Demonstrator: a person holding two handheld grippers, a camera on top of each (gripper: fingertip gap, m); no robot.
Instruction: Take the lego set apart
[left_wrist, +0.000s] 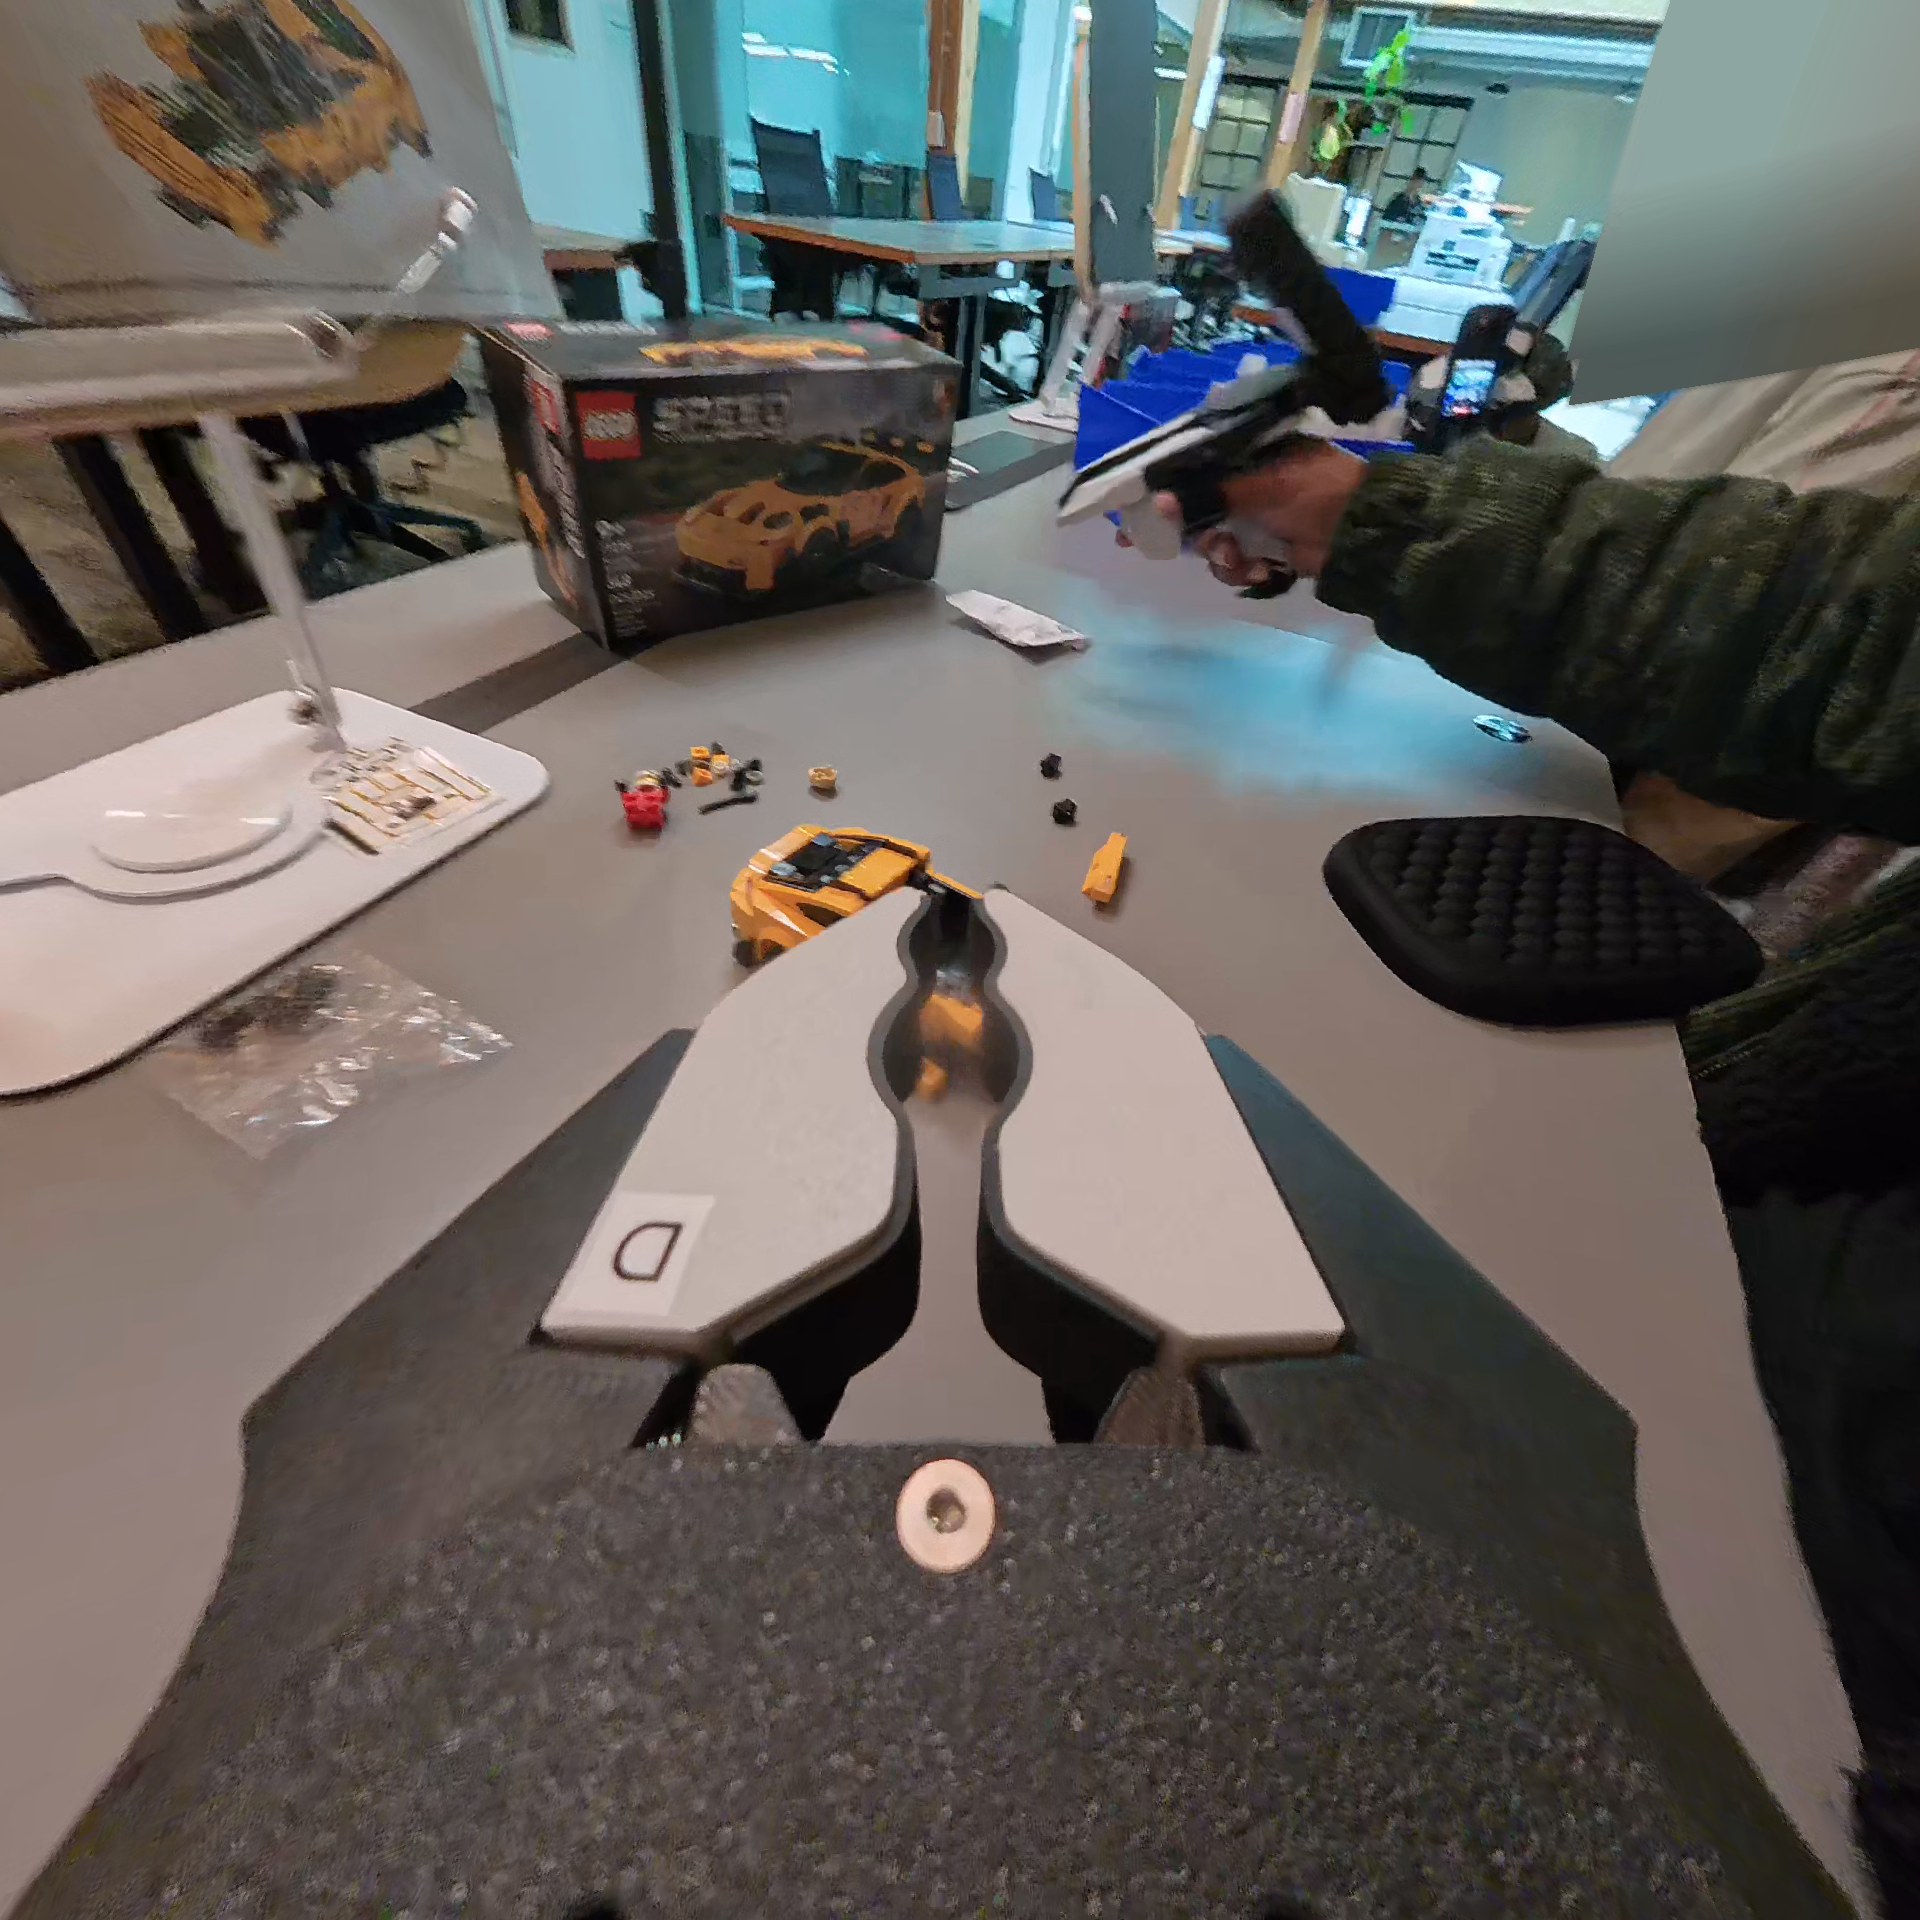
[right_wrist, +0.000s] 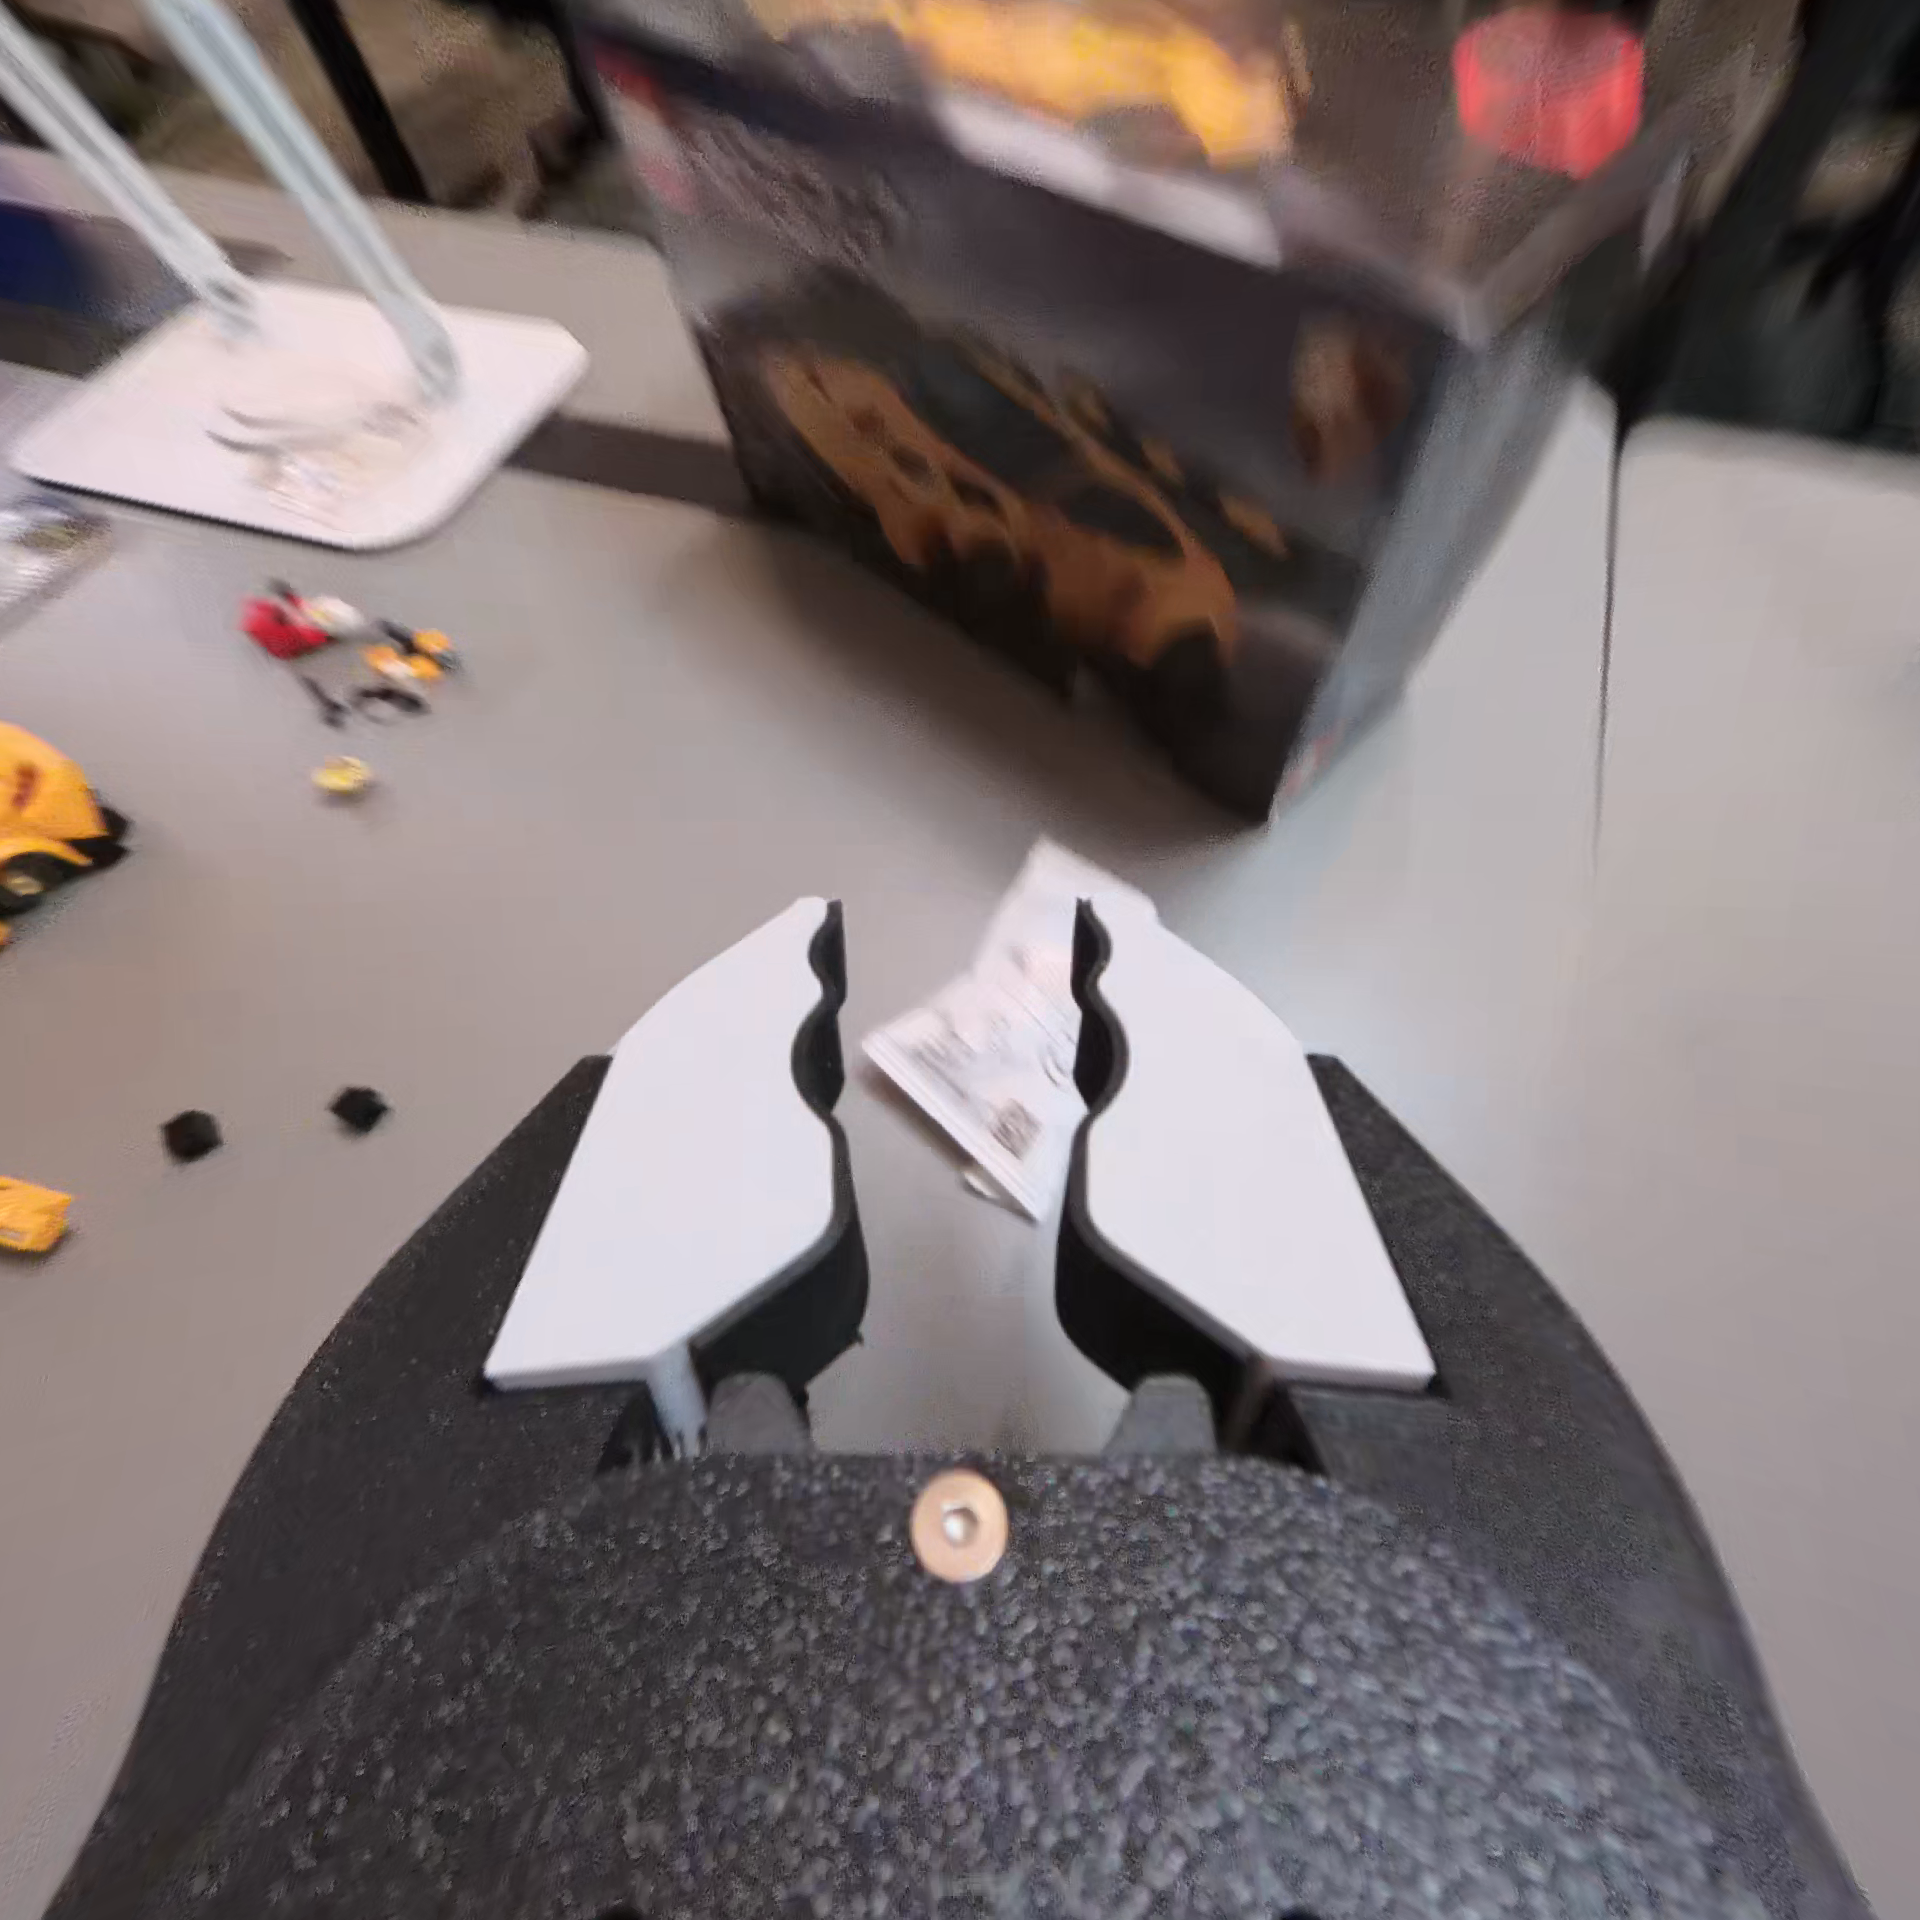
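A yellow lego car stands on the grey table. My left gripper is shut on the car's rear end; yellow and black parts show in the narrow gap between the fingers. Loose pieces lie beyond it: a red piece, small yellow and black bits, two black pieces and a long yellow piece. My right gripper is open and empty above the table, raised at the far right in the left wrist view. The car shows at the right wrist view's left edge.
The lego box stands at the back of the table. A white stand base and a clear plastic bag lie at the left. A black studded pad lies at the right. A white paper slip lies under my right gripper. Tip to tip, the grippers are about 45 cm apart. About 25 cm separates my left fingertips from the red piece.
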